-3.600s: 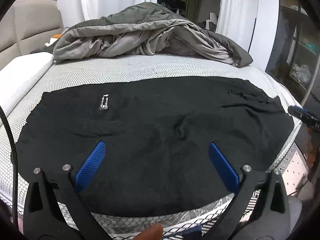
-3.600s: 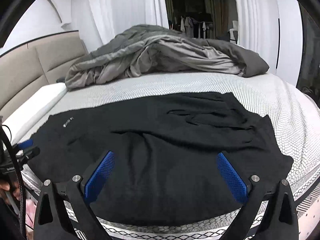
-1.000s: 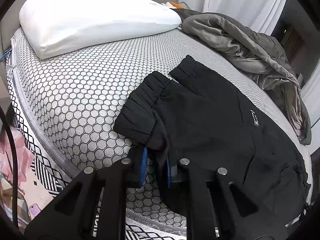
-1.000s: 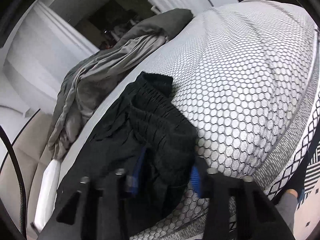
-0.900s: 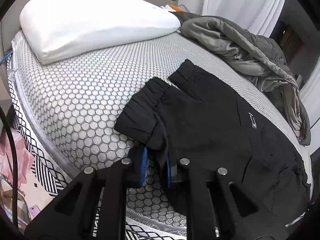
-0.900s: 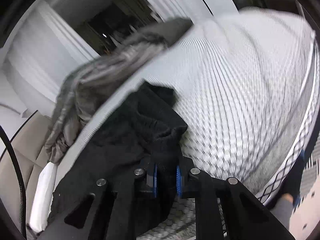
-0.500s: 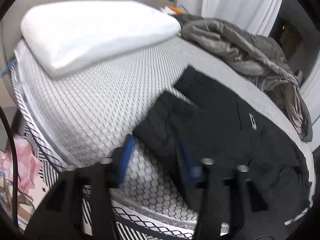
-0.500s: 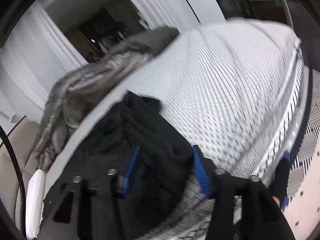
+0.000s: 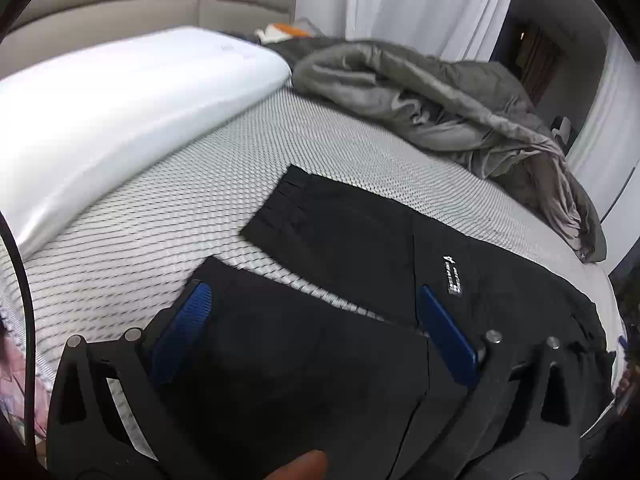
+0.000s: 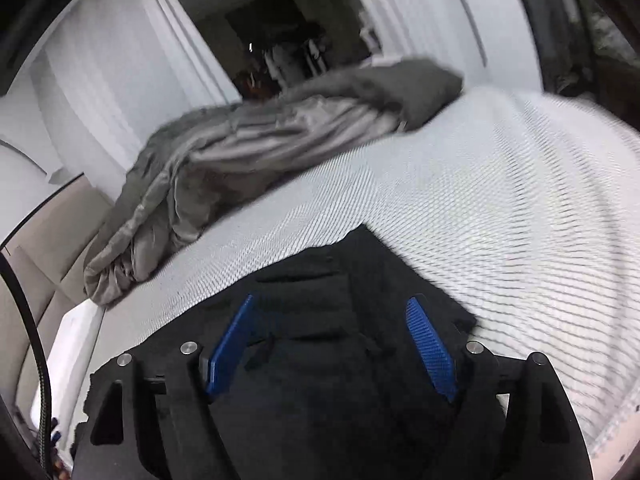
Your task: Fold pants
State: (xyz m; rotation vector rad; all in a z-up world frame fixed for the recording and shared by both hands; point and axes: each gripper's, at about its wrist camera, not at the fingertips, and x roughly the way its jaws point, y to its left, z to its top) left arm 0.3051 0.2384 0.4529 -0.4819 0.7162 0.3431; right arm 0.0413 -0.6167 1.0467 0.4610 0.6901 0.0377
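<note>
Black pants [image 9: 360,256] lie spread on the mattress, both cuffed leg ends pointing toward the pillow, a small white logo on the far leg. My left gripper [image 9: 316,304] hovers over the near leg end, its jaws opening wide, blue pads [image 9: 188,320] clear of the cloth. In the right wrist view the waist end of the pants [image 10: 340,292] lies bunched on the mattress. My right gripper [image 10: 332,320] is above it with jaws opening and nothing pinched between them.
A white pillow [image 9: 100,120] lies at the head of the bed by a beige headboard. A grey duvet [image 9: 440,108] is heaped along the far side. The honeycomb mattress [image 10: 500,200] stretches beyond the pants. A fingertip [image 9: 304,466] shows at the bottom edge.
Both grippers let go of the pants: they were shut on the cloth a second ago and now stand apart. Both have lifted and drawn back, and the leg end now lies flat.
</note>
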